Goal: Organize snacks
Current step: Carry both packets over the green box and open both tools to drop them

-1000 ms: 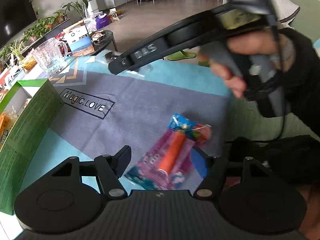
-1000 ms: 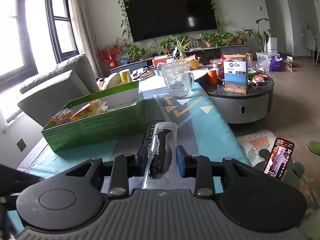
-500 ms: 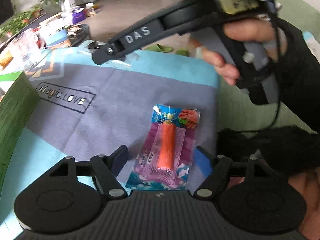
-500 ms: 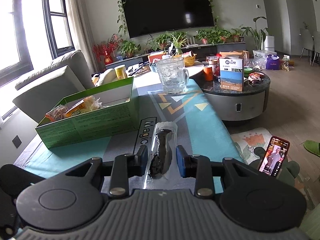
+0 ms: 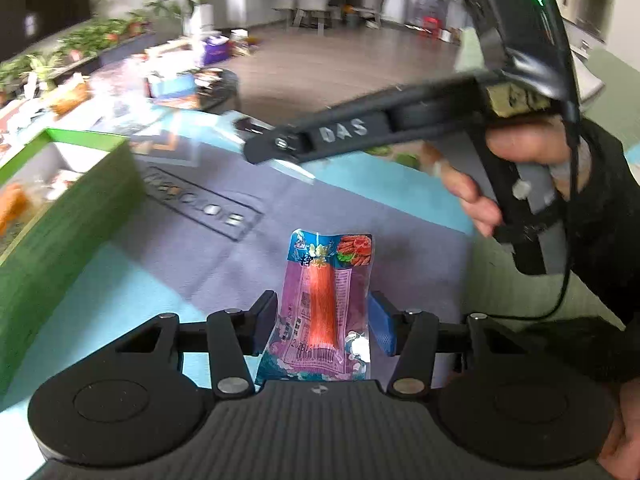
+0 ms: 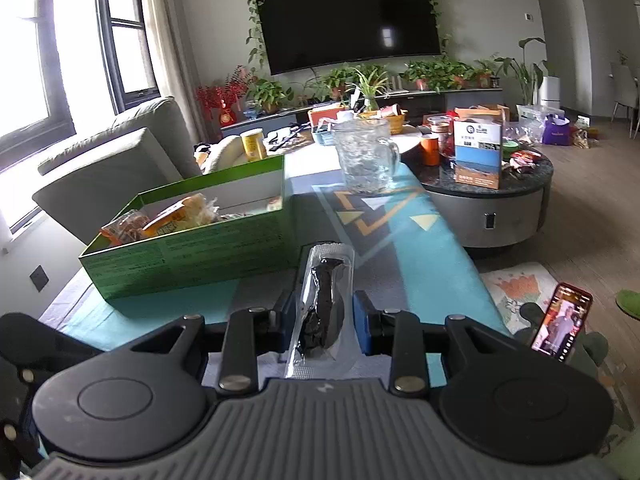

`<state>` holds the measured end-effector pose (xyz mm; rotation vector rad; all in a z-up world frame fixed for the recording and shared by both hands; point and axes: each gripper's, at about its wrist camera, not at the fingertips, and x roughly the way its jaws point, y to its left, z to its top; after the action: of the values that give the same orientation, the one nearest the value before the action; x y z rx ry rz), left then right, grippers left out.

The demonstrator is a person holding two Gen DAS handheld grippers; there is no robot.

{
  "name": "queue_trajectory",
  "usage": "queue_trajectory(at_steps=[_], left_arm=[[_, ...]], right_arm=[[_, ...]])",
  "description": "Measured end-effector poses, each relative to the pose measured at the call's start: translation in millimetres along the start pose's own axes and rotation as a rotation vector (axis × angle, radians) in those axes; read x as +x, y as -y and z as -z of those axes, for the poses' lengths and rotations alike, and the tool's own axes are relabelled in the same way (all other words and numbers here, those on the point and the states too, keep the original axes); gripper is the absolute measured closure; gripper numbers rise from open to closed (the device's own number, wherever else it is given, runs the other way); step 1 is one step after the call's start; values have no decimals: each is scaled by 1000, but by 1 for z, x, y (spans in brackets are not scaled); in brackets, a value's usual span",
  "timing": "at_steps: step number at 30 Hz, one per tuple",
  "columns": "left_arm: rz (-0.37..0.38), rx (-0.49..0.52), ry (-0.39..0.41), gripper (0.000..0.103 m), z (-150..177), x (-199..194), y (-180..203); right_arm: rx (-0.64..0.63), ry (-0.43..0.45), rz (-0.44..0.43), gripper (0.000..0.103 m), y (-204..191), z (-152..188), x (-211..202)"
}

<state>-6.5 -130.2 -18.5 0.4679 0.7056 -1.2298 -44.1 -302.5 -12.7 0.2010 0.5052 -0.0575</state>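
Between my left gripper's (image 5: 322,326) closing jaws lay the sausage pack (image 5: 325,312) on the worktop (image 5: 168,264), long axis pointing straight ahead; pads not yet pressing. Right gripper (image 6: 322,320) clasped a clear packet (image 6: 322,304). Box (image 5: 60,216) lay left.

Bare surface (image 5: 168,280) lies open between the green box (image 5: 60,232) on the left and the sausage packet (image 5: 324,300). The right gripper (image 5: 256,152) overhangs beyond it.
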Motion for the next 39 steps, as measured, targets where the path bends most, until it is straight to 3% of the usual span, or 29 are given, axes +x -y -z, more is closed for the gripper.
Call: queue_trajectory(at_steps=[12,19,29,39], left_arm=[[-320,-197,163,55,-3,-62,-65],[-488,-305,241,54,-9,-72,-102],[-639,-448,223,54,-20,-67,-149],[-691,-494,185,54,-16,-54,-176]], right_arm=[[-59,40,-70,72,-33,-24,11],[-81,41,-124,72,-51,-37,30],[-112,50,-167,72,-70,-60,63],[-122,20,-215,72,-86,-70,91]])
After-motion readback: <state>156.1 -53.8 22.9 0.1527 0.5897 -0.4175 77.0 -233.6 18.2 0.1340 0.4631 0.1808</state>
